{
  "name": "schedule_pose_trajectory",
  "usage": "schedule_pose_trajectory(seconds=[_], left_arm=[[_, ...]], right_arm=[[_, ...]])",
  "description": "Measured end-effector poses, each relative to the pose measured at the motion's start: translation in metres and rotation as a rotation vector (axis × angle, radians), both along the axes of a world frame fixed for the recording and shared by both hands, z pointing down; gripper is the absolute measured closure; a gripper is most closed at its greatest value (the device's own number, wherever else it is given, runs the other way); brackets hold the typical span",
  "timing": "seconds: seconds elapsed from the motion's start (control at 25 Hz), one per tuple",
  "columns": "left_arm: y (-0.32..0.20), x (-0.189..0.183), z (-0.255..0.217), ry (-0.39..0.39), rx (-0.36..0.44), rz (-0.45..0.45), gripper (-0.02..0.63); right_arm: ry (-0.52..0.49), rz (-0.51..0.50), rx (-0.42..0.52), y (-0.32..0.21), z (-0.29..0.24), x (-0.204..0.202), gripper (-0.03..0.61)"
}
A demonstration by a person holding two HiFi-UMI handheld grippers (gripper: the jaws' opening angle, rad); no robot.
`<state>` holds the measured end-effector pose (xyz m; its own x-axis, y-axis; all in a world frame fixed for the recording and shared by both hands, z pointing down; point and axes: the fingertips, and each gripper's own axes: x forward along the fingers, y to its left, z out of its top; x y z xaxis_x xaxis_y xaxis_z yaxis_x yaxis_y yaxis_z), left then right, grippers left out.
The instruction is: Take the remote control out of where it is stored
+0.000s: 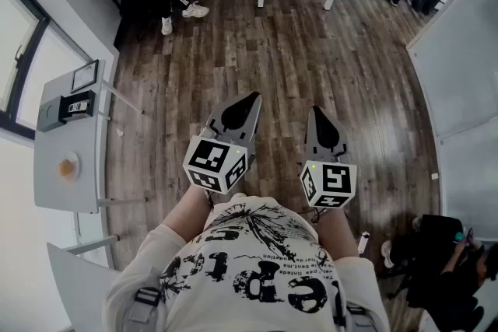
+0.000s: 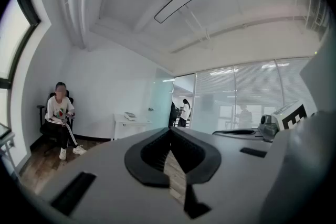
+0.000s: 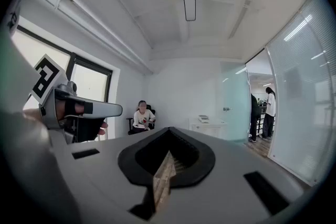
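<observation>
- Left gripper [image 1: 250, 100]: grey two-jaw unit, jaws fully together with nothing between them; held level above the dark wood-plank floor [image 1: 311, 50].
- Right gripper [image 1: 316, 113]: same condition, jaws closed and empty.
- Remote control: not identifiable in any view, and its storage place cannot be determined. A grey table [image 1: 66, 194] carrying small items stands well off to the left.
- Progress: judged not started. Remaining steps: locate the storage place, approach it, open a gripper, then grasp and withdraw the remote control.
</observation>
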<state>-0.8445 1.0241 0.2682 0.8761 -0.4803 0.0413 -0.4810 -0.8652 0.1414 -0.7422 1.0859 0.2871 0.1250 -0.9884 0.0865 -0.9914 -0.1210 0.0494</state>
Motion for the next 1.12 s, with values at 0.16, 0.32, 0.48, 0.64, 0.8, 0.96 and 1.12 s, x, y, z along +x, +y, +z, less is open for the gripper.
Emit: schedule_pose_trajectory(seconds=[0.16, 0.32, 0.48, 0.64, 0.8, 0.96, 1.12], left_arm=[[-0.004, -0.003, -0.002, 0.002, -0.004, 0.002, 0.604], [-0.009, 0.001, -0.005, -0.002, 0.0, 0.006, 0.604], [-0.016, -0.004, -0.003, -0.004, 0.005, 0.01, 0.604], [-0.029, -0.016, -0.001, -0.001, 0.002, 0.012, 0.604], [-0.041, -0.03, 0.006, -0.002, -0.009, 0.016, 0.604], [-0.054, -0.038, 0.016, 0.0, -0.023, 0.016, 0.604], [-0.071, -0.032, 0.028, -0.009, -0.05, 0.0, 0.604]], right_arm=[[-0.005, 0.004, -0.006, -0.002, 0.0, -0.003, 0.584], [-0.019, 0.004, 0.004, -0.007, -0.003, 0.001, 0.584], [-0.033, 0.02, 0.026, -0.013, -0.003, -0.003, 0.585], [-0.028, 0.033, 0.027, -0.025, -0.002, -0.014, 0.584], [-0.07, 0.036, 0.026, -0.036, 0.006, -0.023, 0.584], [-0.084, 0.04, 0.014, -0.049, 0.019, -0.025, 0.584], [-0.102, 0.028, -0.01, -0.063, 0.03, -0.015, 0.584]])
